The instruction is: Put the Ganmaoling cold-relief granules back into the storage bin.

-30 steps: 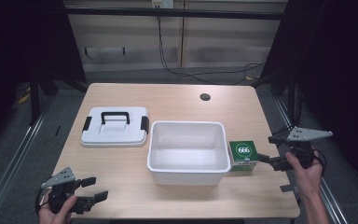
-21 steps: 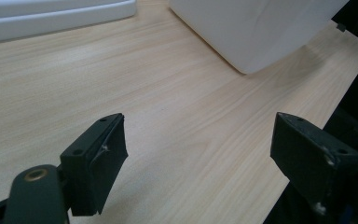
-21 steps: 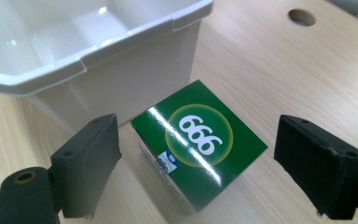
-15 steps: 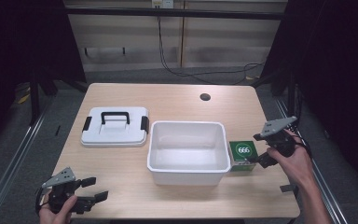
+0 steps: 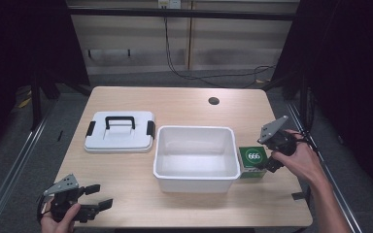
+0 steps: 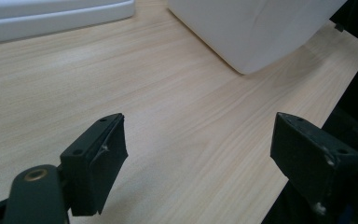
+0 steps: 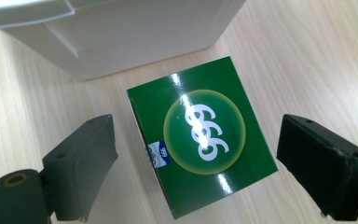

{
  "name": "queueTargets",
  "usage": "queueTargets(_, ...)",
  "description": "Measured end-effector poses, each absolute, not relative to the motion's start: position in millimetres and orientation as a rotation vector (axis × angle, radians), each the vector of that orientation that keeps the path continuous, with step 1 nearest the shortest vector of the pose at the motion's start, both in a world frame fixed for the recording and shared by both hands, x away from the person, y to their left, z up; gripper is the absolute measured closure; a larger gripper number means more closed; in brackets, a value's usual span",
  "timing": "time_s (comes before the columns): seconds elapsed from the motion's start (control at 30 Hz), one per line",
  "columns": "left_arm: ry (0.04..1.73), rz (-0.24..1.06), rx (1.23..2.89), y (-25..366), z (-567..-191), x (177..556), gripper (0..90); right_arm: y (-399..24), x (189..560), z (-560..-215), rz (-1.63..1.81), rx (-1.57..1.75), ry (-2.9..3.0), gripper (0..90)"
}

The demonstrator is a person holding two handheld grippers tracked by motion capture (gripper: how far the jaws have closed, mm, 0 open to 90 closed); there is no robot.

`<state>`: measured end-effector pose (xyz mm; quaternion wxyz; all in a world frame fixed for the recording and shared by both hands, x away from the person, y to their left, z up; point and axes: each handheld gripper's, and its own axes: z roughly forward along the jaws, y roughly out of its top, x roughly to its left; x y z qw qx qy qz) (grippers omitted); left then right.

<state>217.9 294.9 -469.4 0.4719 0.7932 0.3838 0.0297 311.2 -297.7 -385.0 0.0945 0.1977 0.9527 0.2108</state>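
Note:
A green box marked 666 (image 5: 252, 161) lies flat on the wooden table (image 5: 184, 104), touching the right wall of a white bin (image 5: 195, 158). My right gripper (image 5: 263, 156) hangs just above the box, open, tilted downward. In the right gripper view the green box (image 7: 200, 135) sits between the two spread jaws of that gripper (image 7: 200, 151), untouched, with the bin's wall (image 7: 121, 32) behind it. My left gripper (image 5: 99, 195) stands open near the table's front left corner. In the left gripper view, bare wood lies between the jaws of the left gripper (image 6: 205, 149).
A white lid with a black handle (image 5: 120, 132) lies left of the bin, its edge (image 6: 51, 16) also in the left gripper view. The bin's corner (image 6: 256, 28) shows there too. A small cable hole (image 5: 213, 101) sits at the back of the table.
My right gripper has moved left from the table's right edge to above the green box and tipped downward. The left gripper has stayed put.

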Motion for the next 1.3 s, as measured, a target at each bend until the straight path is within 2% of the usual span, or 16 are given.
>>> queueTargets(0.43,0.945,0.072,1.943,295,-470,218,18.3,-283,329,-390,0.539,0.401,2.974,8.5)
queueTargets(0.7,0.943,0.070,1.942,296,-470,218,18.3,-273,344,-399,0.366,0.367,3.040,8.5)
queueTargets(1.3,0.943,0.069,1.943,295,-470,218,18.3,-261,350,-416,0.101,0.235,3.082,10.6)
